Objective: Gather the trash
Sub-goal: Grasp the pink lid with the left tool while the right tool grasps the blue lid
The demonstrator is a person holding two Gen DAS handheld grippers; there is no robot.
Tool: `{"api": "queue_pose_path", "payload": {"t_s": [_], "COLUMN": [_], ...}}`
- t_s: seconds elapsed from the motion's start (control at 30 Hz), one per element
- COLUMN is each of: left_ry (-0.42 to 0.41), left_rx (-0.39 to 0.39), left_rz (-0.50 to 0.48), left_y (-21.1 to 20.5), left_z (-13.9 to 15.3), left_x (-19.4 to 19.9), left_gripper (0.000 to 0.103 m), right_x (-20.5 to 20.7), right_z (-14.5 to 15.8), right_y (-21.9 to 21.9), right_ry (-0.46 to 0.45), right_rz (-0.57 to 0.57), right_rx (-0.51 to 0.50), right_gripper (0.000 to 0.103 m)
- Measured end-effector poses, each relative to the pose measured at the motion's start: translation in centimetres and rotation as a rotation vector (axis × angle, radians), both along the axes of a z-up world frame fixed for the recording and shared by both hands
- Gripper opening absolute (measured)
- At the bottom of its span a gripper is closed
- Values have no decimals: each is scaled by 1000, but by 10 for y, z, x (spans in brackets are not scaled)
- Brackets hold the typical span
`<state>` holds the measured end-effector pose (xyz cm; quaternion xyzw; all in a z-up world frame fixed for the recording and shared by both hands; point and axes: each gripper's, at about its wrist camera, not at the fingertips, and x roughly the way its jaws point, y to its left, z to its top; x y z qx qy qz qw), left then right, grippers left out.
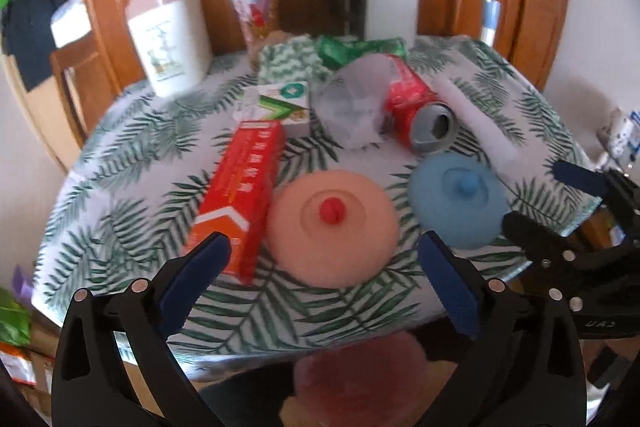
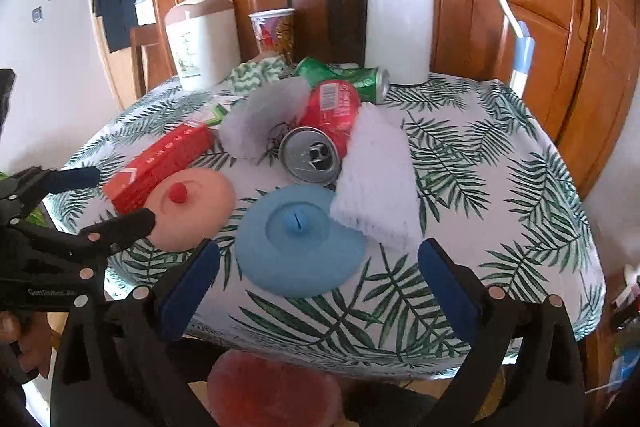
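Note:
Trash lies on a leaf-print tablecloth: a crushed red can, a green can, a long red box, a small green-and-white box, a crumpled clear wrapper and a white folded tissue. My left gripper is open just short of the red box and a pink lid. My right gripper is open near a blue lid. Both hold nothing.
A small white bin with a tan lid, a paper cup and a white kettle stand at the back against wooden cabinets. A green patterned cloth lies behind the boxes. A blurred pinkish round thing sits below the table's near edge.

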<state>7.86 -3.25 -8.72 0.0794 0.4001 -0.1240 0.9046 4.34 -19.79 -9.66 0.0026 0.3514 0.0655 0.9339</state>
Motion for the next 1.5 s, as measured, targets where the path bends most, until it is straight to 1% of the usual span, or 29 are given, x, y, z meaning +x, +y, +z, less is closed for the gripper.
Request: {"api": "queue_pose_path", "payload": {"t_s": [0.1,0.13,0.17,0.27,0.33,0.37,0.4,0.47,0.53,0.6,0.67,0.7,0.8,0.97,1.0,1.03,1.1,1.17,1.2,1.23,1.27,1.3,1.33,1.5], "left_ry": [-6,-4,-6,1,4,6,6,8,10,11,18,20,26,26,29,32,38,44,46,44,38,36,37,18], "left_rx": [10,16,21,20,20,25,26,25,26,26,20,17,2,-25,-31,-41,-52,-73,-73,-60,-36,-21,-21,-21], "left_rz": [-19,-22,-21,-19,-20,-20,-21,-25,-32,-37,-42,-43,-48,-54,-54,-56,-52,-60,-61,-59,-56,-58,-63,-61], "left_y": [-5,-7,-7,-6,-5,-4,-4,-5,-6,-8,-10,-10,-11,-11,-11,-10,-10,-9,-10,-12,-14,-15,-15,-16], "left_z": [-2,-4,-5,-7,-8,-9,-9,-10,-11,-12,-14,-15,-17,-17,-17,-18,-19,-21,-22,-23,-25,-27,-28,-28], "left_x": [0,2,2,5,7,8,8,9,10,11,14,15,17,19,20,22,25,29,30,32,33,34,34,35], "left_gripper": [97,97,97,93,90,90,90,89,88,88,87,85,85,84,81,76,72,69,63,58,55,47,44,38], "right_x": [2,2,4,11,15,17,19,23,28,33,36,38,42,42,41,41,40,39,39,39,39,38,38,38], "right_z": [-4,-5,-6,-10,-13,-14,-15,-17,-19,-21,-22,-23,-24,-24,-24,-25,-26,-27,-27,-29,-29,-29,-29,-30], "right_y": [-2,-1,1,5,9,11,12,16,18,19,20,21,21,23,23,22,20,23,25,25,25,26,26,25], "right_ry": [4,8,15,36,42,45,48,52,56,56,56,57,50,36,35,34,33,24,22,19,14,12,10,4], "right_rz": [21,25,37,63,74,79,84,94,96,95,95,95,94,89,83,78,77,71,71,70,69,70,70,71], "right_rx": [22,21,23,29,25,26,26,27,23,26,19,18,16,-7,-13,-14,-2,-26,-33,-40,-42,-44,-46,-50], "right_gripper": [97,92,81,65,62,58,55,46,42,42,36,34,33,25,22,18,18,18,18,18,18,18,18,18]}}
